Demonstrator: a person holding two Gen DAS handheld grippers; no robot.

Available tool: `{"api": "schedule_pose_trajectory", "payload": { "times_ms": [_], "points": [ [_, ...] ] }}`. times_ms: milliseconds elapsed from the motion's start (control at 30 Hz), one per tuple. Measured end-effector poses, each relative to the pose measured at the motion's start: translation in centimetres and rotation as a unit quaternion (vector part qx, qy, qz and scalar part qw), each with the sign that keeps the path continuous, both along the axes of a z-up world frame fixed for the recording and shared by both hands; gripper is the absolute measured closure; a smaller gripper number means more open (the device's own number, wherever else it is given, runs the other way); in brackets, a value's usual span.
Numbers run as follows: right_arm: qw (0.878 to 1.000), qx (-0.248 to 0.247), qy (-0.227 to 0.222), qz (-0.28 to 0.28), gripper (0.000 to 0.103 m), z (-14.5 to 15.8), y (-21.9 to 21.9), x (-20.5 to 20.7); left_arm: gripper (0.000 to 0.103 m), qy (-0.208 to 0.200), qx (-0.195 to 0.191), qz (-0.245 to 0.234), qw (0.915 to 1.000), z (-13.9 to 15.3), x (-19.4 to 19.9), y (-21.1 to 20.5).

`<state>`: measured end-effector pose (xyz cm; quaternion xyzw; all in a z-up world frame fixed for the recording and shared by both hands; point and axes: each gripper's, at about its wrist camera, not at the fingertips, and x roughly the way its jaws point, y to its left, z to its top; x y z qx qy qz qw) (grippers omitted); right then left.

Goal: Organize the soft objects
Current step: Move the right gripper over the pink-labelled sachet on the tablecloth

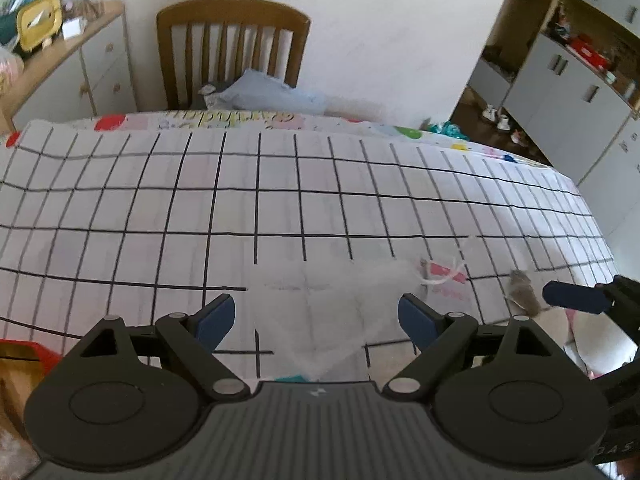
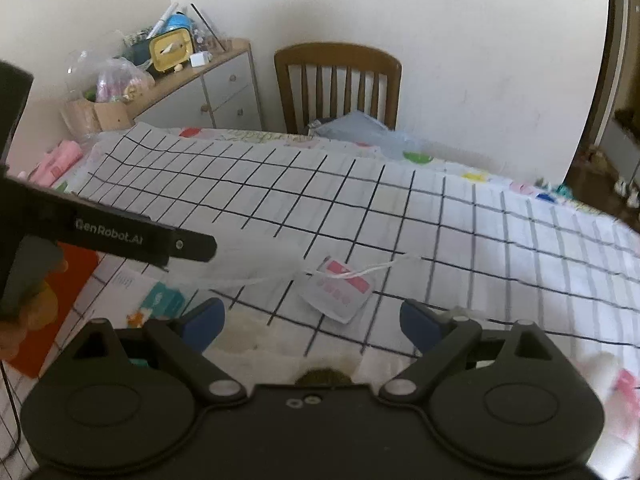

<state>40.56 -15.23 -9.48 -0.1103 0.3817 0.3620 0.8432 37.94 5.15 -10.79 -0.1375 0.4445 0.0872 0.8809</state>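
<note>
A sheer white mesh bag (image 1: 320, 312) lies flat on the checked tablecloth (image 1: 280, 200), its drawstring and pink-and-white tag (image 1: 444, 276) to the right. My left gripper (image 1: 316, 320) is open, its blue pads on either side of the bag. A cream plush toy with a grey ear (image 1: 524, 292) sits at the right edge, beside my right gripper (image 1: 576, 298). In the right wrist view my right gripper (image 2: 312, 320) is open above the plush toy (image 2: 276, 344), with the bag (image 2: 256, 260) and tag (image 2: 340, 288) ahead. The left gripper's finger (image 2: 120, 232) reaches over the bag.
A wooden chair (image 1: 232, 48) holding a plastic bag stands behind the table. A cluttered dresser (image 2: 200, 88) stands at the back left. An orange box (image 2: 60, 304) and small packets (image 2: 160, 300) lie at the table's near left. White cabinets (image 1: 560, 80) stand at the right.
</note>
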Motion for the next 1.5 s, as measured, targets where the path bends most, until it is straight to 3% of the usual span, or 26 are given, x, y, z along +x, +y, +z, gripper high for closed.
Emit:
{"api": "schedule_pose_trajectory", "payload": {
  "times_ms": [300, 633, 933, 967, 1000, 1333, 1433, 1500],
  "points": [
    [1.0, -0.023, 0.02, -0.003, 0.011, -2.6, 2.3, 2.5, 0.014, 0.018, -0.014, 0.012, 0.9997, -2.2, 1.9, 0.8],
    [0.999, -0.036, 0.025, -0.019, 0.019, -4.1, 3.2, 3.9, 0.014, 0.021, 0.008, -0.01, 0.9997, -3.0, 2.6, -0.6],
    [0.999, -0.043, 0.014, -0.027, 0.032, -4.7, 3.3, 4.2, 0.055, 0.016, 0.024, -0.025, 0.9993, -2.9, 2.6, -1.5],
    [0.999, -0.043, 0.012, -0.029, 0.034, -4.8, 3.3, 4.2, 0.066, 0.017, 0.026, -0.027, 0.9992, -2.9, 2.6, -1.5],
    [0.999, -0.043, 0.01, -0.031, 0.036, -4.8, 3.2, 4.2, 0.071, 0.017, 0.025, -0.031, 0.9991, -2.9, 2.6, -1.6],
    [0.998, -0.054, -0.004, -0.039, 0.068, -4.4, 2.4, 4.3, 0.088, -0.009, 0.051, -0.041, 0.9978, -2.2, 2.0, -2.5],
    [0.998, -0.051, -0.006, -0.037, 0.067, -4.0, 2.0, 4.4, 0.09, -0.016, 0.042, -0.029, 0.9986, -1.8, 1.6, -1.7],
    [0.998, -0.046, -0.015, -0.027, 0.058, -3.5, 1.7, 4.3, 0.09, -0.017, 0.033, -0.032, 0.9988, -1.6, 1.4, -1.3]
  ]
}}
